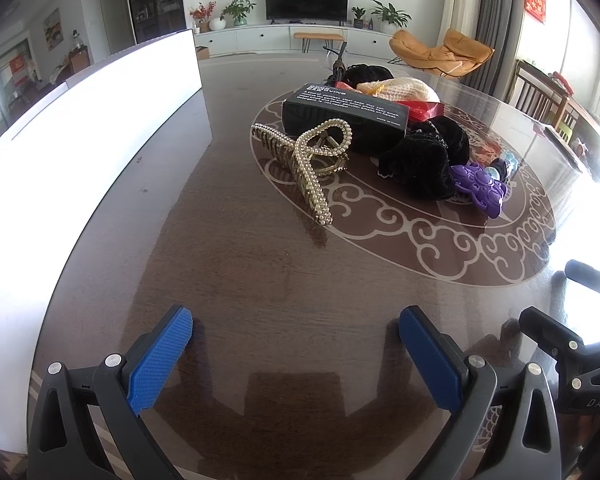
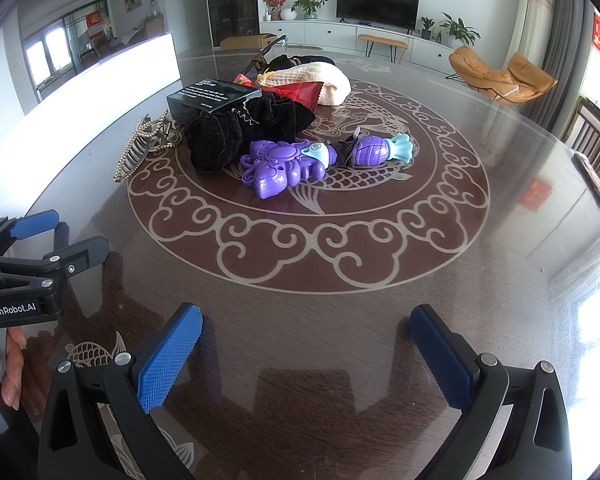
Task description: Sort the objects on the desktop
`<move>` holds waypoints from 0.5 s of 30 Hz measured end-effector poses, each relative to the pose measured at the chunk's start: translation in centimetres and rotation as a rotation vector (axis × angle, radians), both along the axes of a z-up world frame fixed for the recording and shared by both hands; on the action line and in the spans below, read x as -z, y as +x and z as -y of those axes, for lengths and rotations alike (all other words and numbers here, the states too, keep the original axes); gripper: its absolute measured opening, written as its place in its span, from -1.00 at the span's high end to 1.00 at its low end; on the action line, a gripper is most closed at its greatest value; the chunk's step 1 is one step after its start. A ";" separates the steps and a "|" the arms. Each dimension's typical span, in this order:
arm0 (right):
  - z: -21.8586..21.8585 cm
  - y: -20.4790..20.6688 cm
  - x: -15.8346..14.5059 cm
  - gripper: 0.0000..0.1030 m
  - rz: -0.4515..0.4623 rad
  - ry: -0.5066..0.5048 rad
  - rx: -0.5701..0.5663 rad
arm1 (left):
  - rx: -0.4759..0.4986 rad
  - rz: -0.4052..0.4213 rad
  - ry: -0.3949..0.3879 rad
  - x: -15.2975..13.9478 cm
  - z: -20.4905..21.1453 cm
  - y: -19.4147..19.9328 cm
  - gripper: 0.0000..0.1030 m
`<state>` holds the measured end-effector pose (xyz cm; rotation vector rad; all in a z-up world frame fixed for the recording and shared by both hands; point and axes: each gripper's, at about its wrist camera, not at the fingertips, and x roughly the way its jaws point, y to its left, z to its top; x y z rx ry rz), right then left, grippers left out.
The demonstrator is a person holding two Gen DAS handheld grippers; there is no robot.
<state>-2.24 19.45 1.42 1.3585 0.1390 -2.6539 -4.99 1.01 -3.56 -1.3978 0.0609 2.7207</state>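
Left gripper point(image 1: 296, 332): black plastic frame with two ribbed blue rubber finger pads point(image 1: 160, 358) and round silver screws.
Right gripper point(image 2: 306, 330): matched it, with a black frame, textured blue pads point(image 2: 168, 356) and silver screw heads.
Markings: white "GenRobot.AI" lettering on the left unit's black body; "DAS" embossed on the right unit.
Hand point(image 2: 4, 368): bare fingers, no sleeve visible.
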 end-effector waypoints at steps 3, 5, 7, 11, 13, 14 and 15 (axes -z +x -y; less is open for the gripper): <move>0.0 0.0 0.0 -1.00 0.000 0.000 0.000 | -0.006 0.001 0.000 0.0 0.0 0.0 -1.00; 0.0 0.0 0.0 -1.00 0.000 0.000 0.000 | -0.007 0.003 0.001 0.0 0.0 0.0 -1.00; 0.0 0.0 0.0 -1.00 0.000 0.000 0.000 | -0.016 0.008 0.002 -0.1 -0.1 -0.5 -1.00; 0.0 0.0 0.0 -1.00 0.000 0.000 0.000 | -0.012 0.022 0.000 -0.1 -1.0 -3.5 -1.00; 0.0 0.0 0.0 -1.00 0.000 0.000 0.000 | -0.009 0.048 -0.001 -0.1 -1.5 -6.0 -1.00; 0.0 0.0 0.0 -1.00 0.000 0.000 0.000 | -0.029 0.060 -0.002 -0.2 -1.5 -7.3 -1.00; 0.0 0.0 0.0 -1.00 0.000 0.000 0.000 | -0.064 0.071 0.000 -0.2 -1.3 -8.5 -1.00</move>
